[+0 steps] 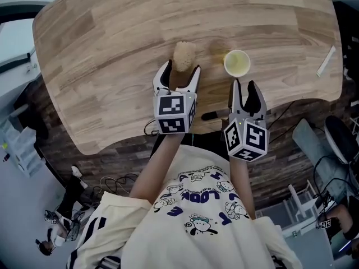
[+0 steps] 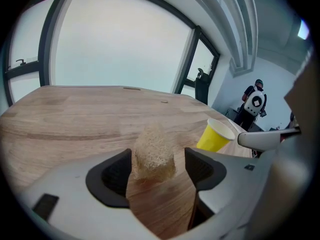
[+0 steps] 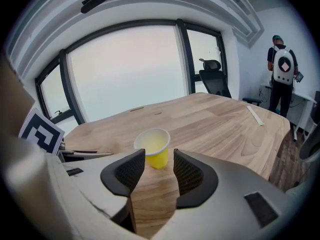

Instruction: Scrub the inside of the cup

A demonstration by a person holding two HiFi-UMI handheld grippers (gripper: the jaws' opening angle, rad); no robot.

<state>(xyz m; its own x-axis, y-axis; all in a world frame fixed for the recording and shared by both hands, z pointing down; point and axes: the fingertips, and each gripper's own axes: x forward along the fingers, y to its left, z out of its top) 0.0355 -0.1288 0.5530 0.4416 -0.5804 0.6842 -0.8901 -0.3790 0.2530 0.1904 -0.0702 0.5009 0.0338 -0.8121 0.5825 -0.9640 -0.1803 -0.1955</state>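
A tan loofah sponge [image 1: 184, 56] stands on the wooden table [image 1: 112, 49], with a yellow paper cup [image 1: 236, 63] upright to its right. My left gripper [image 1: 180, 72] is open, its jaws on either side of the sponge's near end; in the left gripper view the sponge [image 2: 154, 151] sits between the tips with a gap on the right side. My right gripper [image 1: 242, 87] is open just short of the cup. In the right gripper view the cup [image 3: 154, 147] stands beyond the tips of the gripper [image 3: 159, 170], with nothing between the pads.
A white strip [image 1: 326, 60] lies near the table's right edge. The table's near edge runs just under both grippers. Cables hang below it. An office chair [image 3: 212, 76] and a standing person [image 3: 282, 66] are beyond the far side.
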